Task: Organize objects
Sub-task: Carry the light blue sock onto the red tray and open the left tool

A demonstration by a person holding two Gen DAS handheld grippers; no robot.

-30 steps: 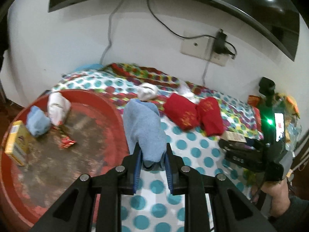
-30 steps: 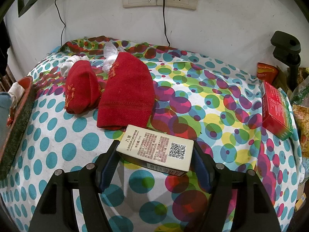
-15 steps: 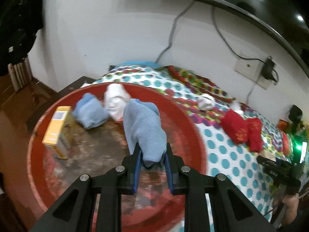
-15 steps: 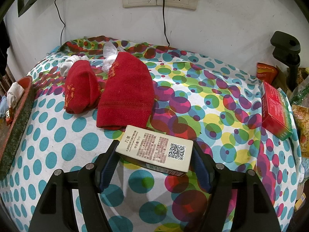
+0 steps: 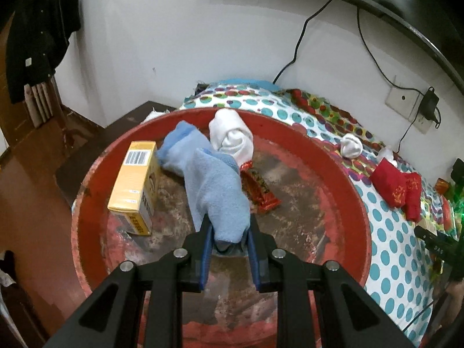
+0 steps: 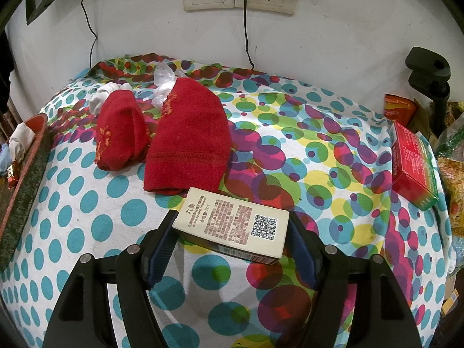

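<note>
Holding the blue sock (image 5: 216, 194) pinched in your left gripper (image 5: 229, 242) above the red tray (image 5: 333, 174), you risk dropping it onto the candy wrapper (image 5: 259, 190) — while your right gripper (image 6: 230, 242) clamps the cream box (image 6: 232, 223) above the cloth.

sock (image 5: 216, 194): light blue | tray (image 5: 333, 171): red | box (image 5: 132, 185): yellow | cloth (image 6: 290, 150): white, multicoloured dots
</note>
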